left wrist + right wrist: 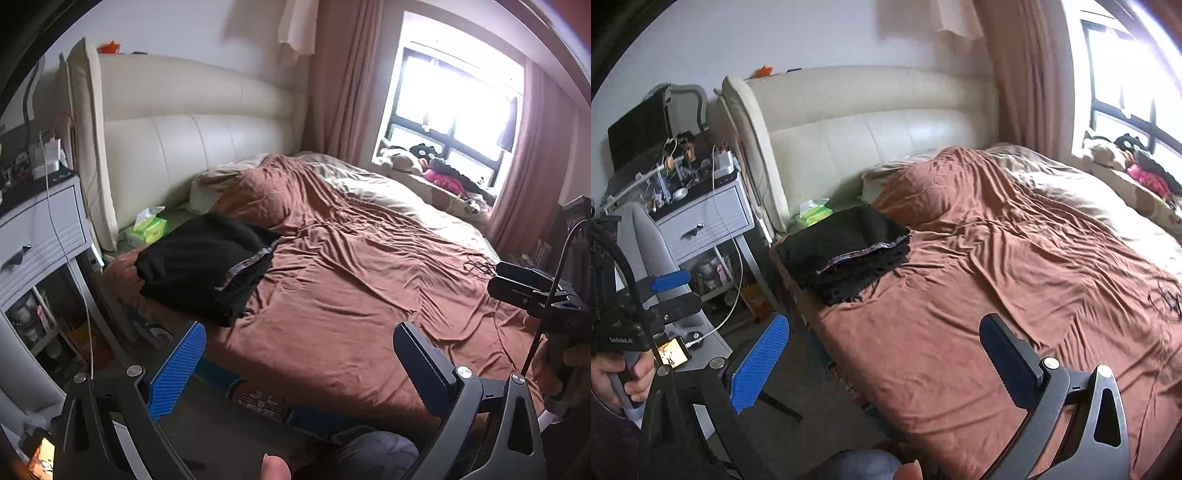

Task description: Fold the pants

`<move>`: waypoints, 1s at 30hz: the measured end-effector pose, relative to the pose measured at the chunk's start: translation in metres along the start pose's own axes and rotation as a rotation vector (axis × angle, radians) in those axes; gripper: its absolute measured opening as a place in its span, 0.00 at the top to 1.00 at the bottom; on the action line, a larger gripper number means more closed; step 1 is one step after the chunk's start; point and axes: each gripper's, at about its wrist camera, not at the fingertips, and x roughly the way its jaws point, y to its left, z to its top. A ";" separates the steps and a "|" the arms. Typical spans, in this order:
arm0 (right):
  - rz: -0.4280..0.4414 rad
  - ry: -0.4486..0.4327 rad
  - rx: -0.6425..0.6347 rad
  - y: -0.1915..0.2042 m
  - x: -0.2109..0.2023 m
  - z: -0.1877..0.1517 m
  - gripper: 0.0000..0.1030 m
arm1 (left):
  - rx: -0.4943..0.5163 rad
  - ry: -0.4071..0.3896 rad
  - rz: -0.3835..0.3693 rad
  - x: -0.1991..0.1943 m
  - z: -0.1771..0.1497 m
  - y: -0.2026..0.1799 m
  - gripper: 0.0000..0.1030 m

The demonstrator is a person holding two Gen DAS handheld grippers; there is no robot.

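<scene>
The black pants (207,264) lie folded in a flat stack on the near left corner of the bed, with a patterned waistband edge showing; they also show in the right wrist view (846,251). My left gripper (299,354) is open and empty, held back from the bed, below and right of the pants. My right gripper (886,354) is open and empty, also held off the bed's near edge. Each gripper shows at the edge of the other's view: the right one (517,284), the left one (670,286).
A brown sheet (351,280) covers the bed, with a beige quilt (388,188) behind. A green tissue pack (147,229) sits by the cream headboard (192,122). A white nightstand (701,218) with clutter stands left. Window sill holds toys (436,170).
</scene>
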 end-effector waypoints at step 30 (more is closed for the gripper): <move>-0.165 -0.135 0.051 0.060 -0.153 -0.144 0.00 | 0.128 -0.117 -0.084 -0.079 -0.100 -0.062 0.01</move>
